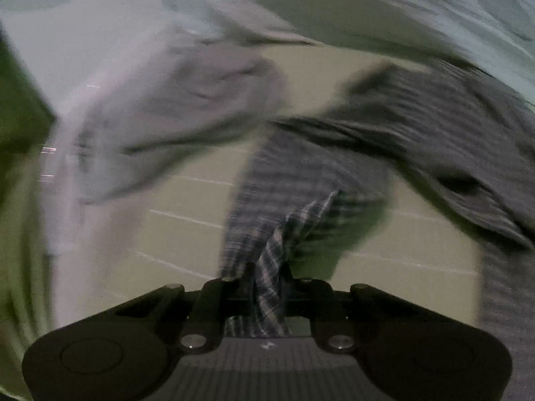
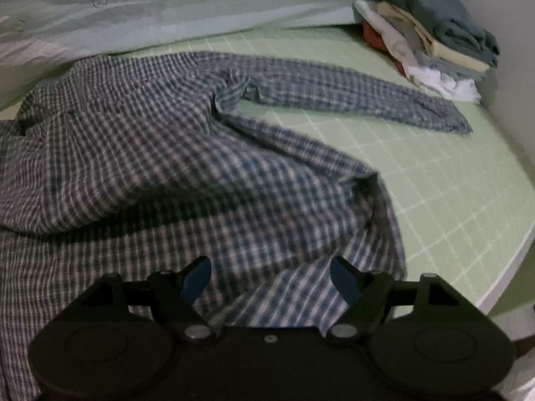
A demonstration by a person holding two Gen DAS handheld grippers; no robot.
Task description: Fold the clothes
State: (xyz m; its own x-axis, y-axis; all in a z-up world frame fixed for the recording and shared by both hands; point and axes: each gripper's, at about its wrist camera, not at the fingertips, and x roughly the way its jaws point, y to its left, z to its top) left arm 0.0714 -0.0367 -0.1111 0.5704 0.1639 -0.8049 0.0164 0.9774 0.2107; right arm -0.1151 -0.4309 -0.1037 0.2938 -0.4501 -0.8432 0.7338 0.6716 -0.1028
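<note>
the left gripper [image 1: 267, 287] has its jaws pinched on a bunched fold of the checked shirt [image 1: 274, 267]; most of that view is smeared by blur, so a pale grey garment [image 1: 187, 107] beyond it is hard to make out. the right gripper [image 2: 272, 280] stands wide apart over the shirt [image 2: 167, 153], gripping nothing. the shirt lies crumpled on the green gridded bed sheet [image 2: 434, 180], one sleeve [image 2: 367, 97] stretched toward the far right corner, where a stack of folded clothes [image 2: 431, 36] sits against the wall. the shirt's left part is cut off.
</note>
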